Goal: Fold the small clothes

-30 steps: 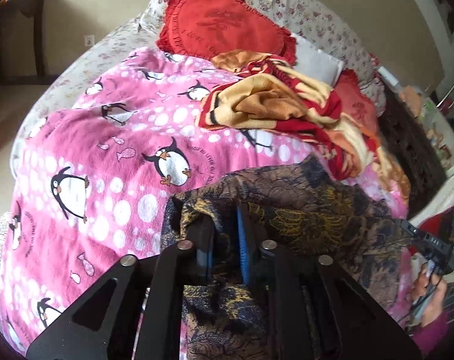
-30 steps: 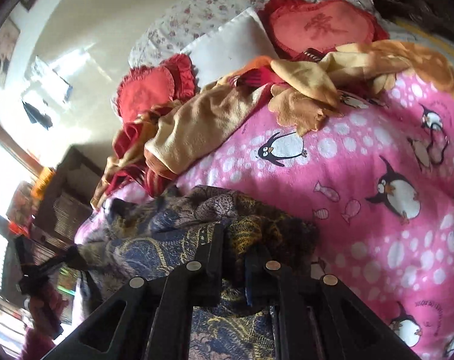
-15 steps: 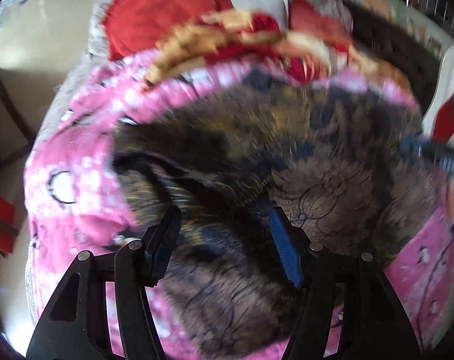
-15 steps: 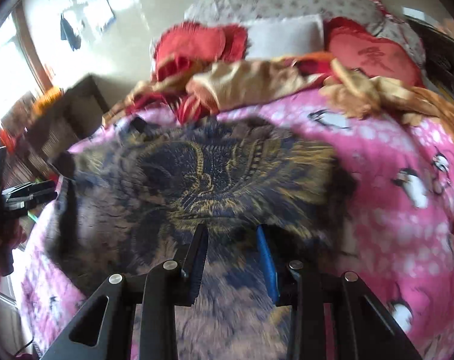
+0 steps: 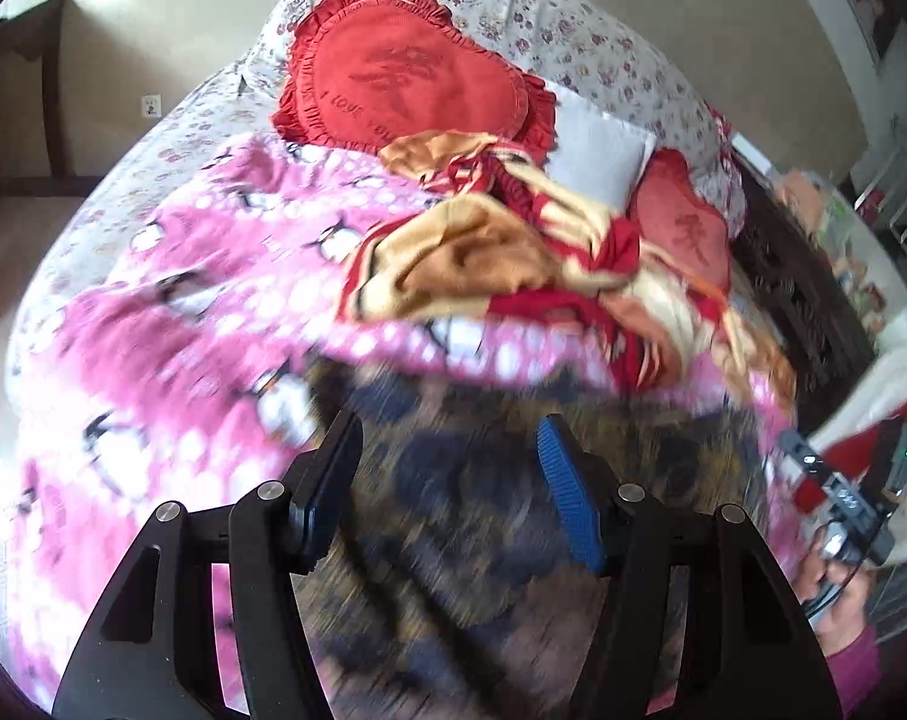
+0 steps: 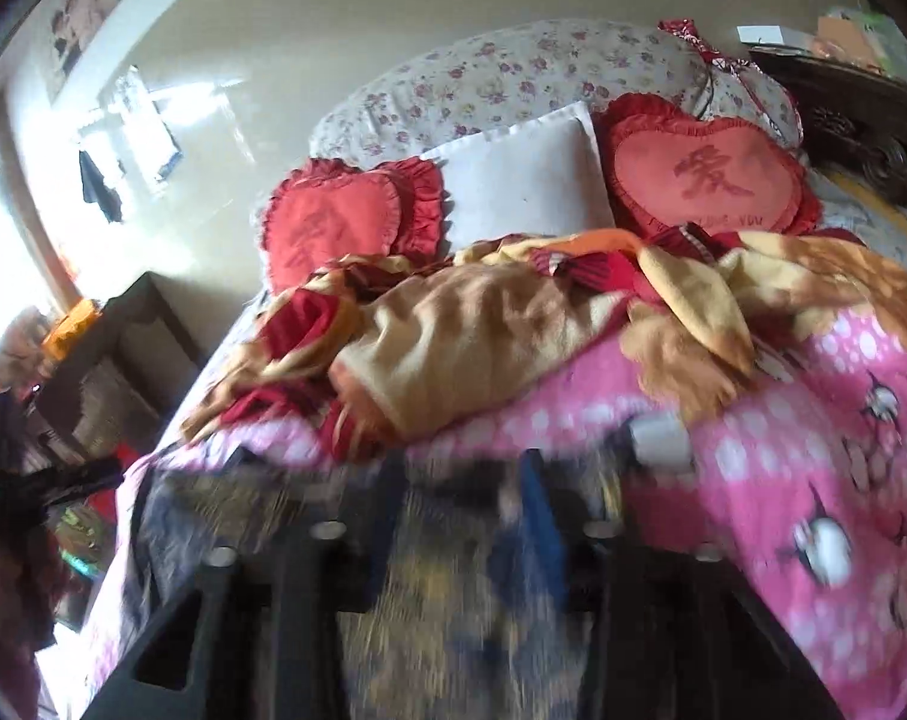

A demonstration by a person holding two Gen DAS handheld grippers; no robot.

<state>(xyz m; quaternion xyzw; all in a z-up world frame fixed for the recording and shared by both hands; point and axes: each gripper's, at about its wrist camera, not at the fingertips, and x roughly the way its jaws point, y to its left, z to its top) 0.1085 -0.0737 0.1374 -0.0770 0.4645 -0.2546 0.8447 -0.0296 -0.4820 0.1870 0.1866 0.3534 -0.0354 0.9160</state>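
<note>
Nearest the left wrist camera, the left gripper (image 5: 447,450) stands with its jaws well apart, the black finger on one side and the blue ribbed pad (image 5: 567,498) on the other, with nothing pinched between them. Below and between them lies the dark patterned garment (image 5: 483,540), brown and navy with gold markings, spread on the pink penguin blanket (image 5: 171,330); it is smeared by motion blur. At the right edge of this view a hand (image 5: 837,594) grips the other tool's handle, a detail the right wrist view does not offer.

In the right wrist view the right gripper (image 6: 459,492) is heavily blurred; its jaws are opening, and the garment (image 6: 453,600) shows between and beneath them, with no pad visibly pressing on it. This view alone shows a dark cabinet (image 6: 117,360) beside the bed at the left, and a bright window beyond it.

Farther off, both views show a rumpled yellow and red blanket (image 5: 513,252) across the bed, then two red heart-shaped cushions (image 6: 705,174) flanking a white pillow (image 6: 525,180), and a floral bolster (image 6: 513,72) against the wall.

A second ago both grippers were nearly closed on bunched folds of the garment, which sat heaped in a lump. Now the cloth lies flatter and lower in each view, and both pairs of jaws have let go of it.
</note>
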